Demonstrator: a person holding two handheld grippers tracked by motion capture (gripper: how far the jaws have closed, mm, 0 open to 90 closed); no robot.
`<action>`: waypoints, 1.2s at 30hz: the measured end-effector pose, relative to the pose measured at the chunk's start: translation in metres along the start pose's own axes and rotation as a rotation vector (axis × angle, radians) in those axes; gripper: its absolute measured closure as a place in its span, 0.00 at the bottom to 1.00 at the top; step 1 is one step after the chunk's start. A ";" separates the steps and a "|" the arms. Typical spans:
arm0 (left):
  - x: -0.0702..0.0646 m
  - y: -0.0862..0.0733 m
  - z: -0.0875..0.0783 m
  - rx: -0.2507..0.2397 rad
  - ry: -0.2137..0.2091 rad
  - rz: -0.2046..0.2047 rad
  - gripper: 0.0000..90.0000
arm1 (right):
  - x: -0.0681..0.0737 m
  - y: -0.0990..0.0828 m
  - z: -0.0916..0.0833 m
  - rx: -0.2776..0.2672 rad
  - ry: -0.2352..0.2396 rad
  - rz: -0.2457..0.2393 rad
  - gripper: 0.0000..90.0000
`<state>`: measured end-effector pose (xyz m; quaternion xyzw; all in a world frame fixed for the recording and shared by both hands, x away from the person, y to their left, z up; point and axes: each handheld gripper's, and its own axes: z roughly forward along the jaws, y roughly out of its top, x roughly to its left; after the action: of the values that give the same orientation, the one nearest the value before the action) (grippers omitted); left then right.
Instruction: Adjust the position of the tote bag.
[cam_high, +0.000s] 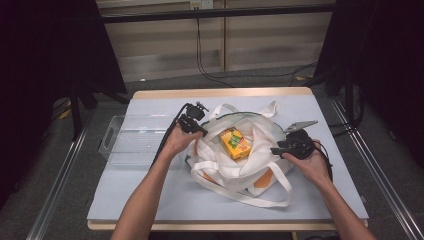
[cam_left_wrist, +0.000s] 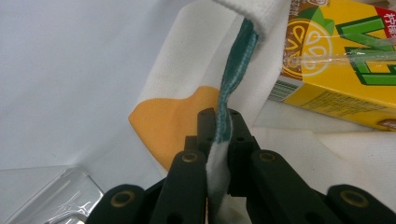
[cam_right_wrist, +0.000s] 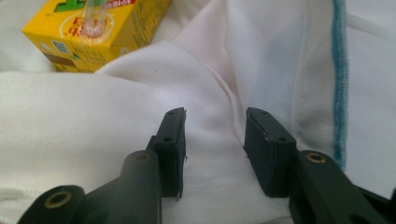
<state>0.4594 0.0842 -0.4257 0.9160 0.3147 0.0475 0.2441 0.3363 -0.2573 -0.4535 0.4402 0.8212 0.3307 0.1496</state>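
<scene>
A white cloth tote bag (cam_high: 246, 169) with orange patches and a teal-trimmed rim lies crumpled in the middle of the table. A yellow juice carton (cam_high: 235, 143) with a straw rests in its mouth. My left gripper (cam_high: 201, 132) is at the bag's left rim. In the left gripper view it (cam_left_wrist: 221, 127) is shut on the teal-edged rim (cam_left_wrist: 236, 70), with the carton (cam_left_wrist: 341, 60) just beyond. My right gripper (cam_high: 276, 149) is at the bag's right side. In the right gripper view it (cam_right_wrist: 212, 142) stands open over a fold of white fabric (cam_right_wrist: 205, 93), its pads (cam_right_wrist: 170, 140) clear of the cloth.
A clear plastic tray (cam_high: 131, 140) sits on the grey table top (cam_high: 165, 200) to the left of the bag, behind my left hand. The bag's long white handles (cam_high: 260, 200) trail toward the front edge. Cables run across the floor beyond the table.
</scene>
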 end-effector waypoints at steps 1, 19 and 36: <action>0.000 0.000 0.000 0.007 0.005 -0.001 0.97 | -0.001 -0.002 0.000 0.008 0.003 0.000 0.65; -0.005 -0.005 -0.008 -0.051 0.012 -0.007 0.78 | 0.001 -0.011 -0.001 -0.058 0.047 -0.023 0.49; -0.029 -0.036 -0.049 -0.348 -0.063 0.022 0.28 | 0.012 0.000 -0.018 -0.217 0.146 -0.013 0.38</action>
<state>0.4046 0.1119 -0.3984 0.8644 0.2839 0.0751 0.4081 0.3199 -0.2551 -0.4395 0.3911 0.7920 0.4478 0.1385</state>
